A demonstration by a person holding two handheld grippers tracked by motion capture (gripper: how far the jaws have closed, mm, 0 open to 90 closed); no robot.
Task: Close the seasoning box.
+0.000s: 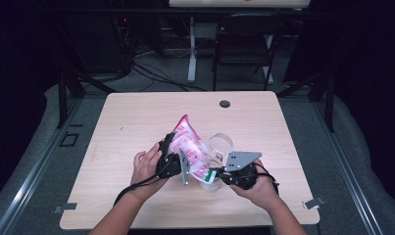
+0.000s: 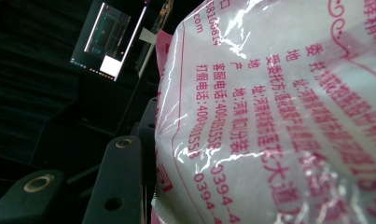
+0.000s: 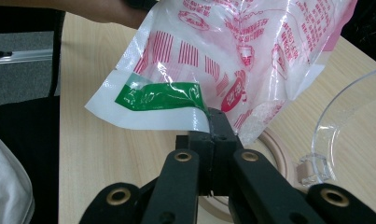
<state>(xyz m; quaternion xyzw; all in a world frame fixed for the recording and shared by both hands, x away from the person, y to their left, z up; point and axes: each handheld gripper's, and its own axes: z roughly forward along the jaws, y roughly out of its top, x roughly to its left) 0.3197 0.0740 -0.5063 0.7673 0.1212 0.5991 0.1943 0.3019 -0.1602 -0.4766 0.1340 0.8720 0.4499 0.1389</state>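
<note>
Right gripper (image 3: 212,122) clamped shut on near bottom corner of pink-and-white printed plastic bag (image 3: 232,56), by green strip. Left gripper (image 1: 169,147) pinching bag's left side, bag tilted above light wooden table (image 1: 136,117). White granules visible at bag's low corner. Clear plastic jar (image 1: 210,182) below corner; clear round lid (image 1: 220,143) just beyond.
</note>
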